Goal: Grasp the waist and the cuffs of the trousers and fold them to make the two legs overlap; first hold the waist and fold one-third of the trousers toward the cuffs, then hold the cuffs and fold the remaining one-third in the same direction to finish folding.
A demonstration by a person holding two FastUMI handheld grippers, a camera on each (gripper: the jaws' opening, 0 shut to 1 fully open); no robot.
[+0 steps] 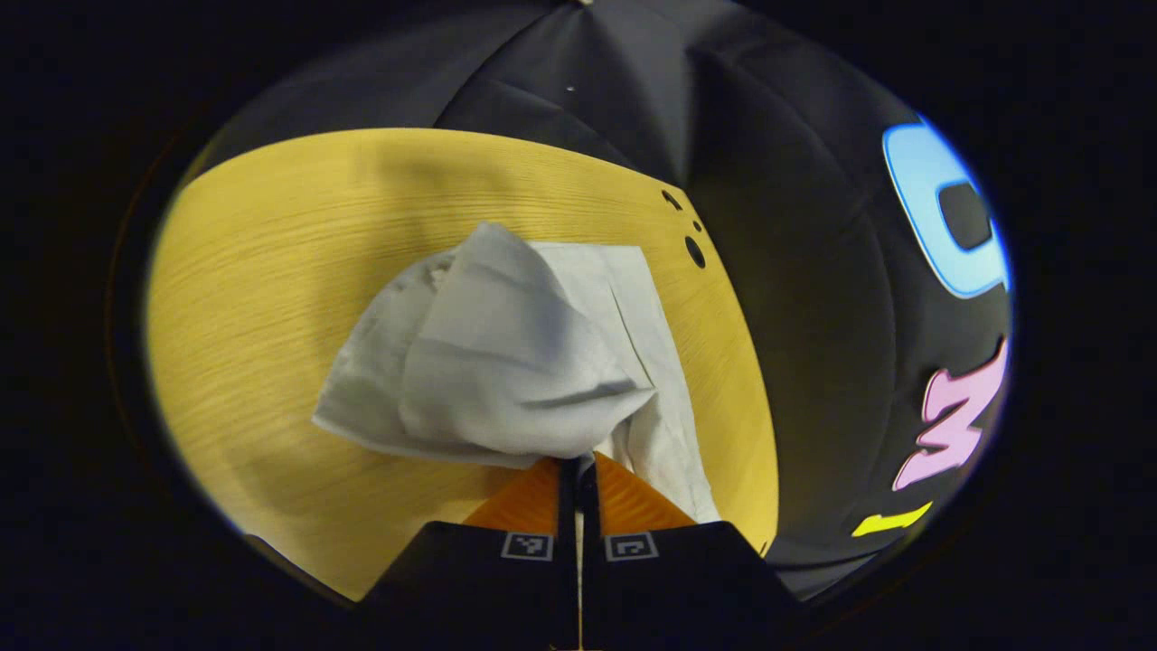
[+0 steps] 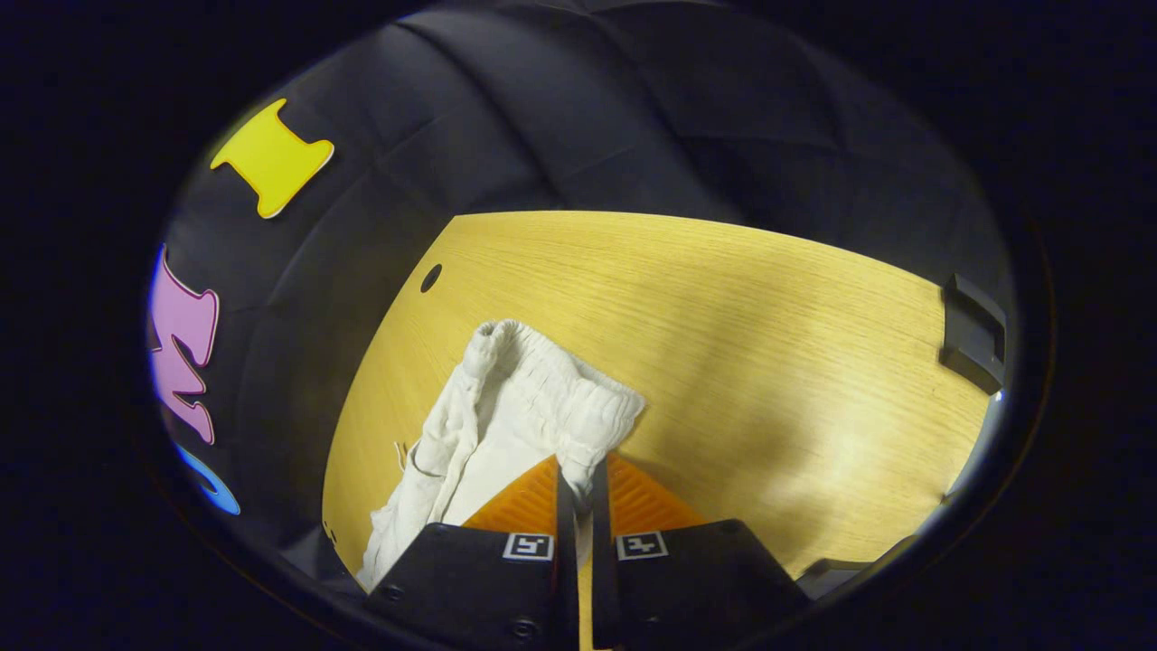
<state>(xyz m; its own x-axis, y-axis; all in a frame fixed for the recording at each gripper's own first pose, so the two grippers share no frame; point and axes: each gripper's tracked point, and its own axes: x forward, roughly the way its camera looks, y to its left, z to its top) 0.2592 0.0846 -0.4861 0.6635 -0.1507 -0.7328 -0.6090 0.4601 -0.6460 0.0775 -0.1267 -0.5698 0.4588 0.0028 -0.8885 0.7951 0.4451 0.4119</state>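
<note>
Left gripper (image 1: 578,466) pinched tight on a trouser cuff; trousers (image 1: 506,362) bunched on the wooden table (image 1: 271,271), bare wood beyond them to its far edge. Right gripper (image 2: 583,466) clamped on the elastic waistband (image 2: 551,380); right gripper view adds a black bracket (image 2: 974,333) at the table's far corner.

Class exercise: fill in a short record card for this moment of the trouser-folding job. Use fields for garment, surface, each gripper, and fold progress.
garment: pale trousers, bunched and lifted off the tabletop
waist: gathered elastic waistband, seen in the right gripper view
surface: wooden table with a small round hole
left gripper: closed on a fold of the cloth
right gripper: closed on the cloth just below the waistband
fold progress: fabric still crumpled, no neat thirds fold visible yet
</note>
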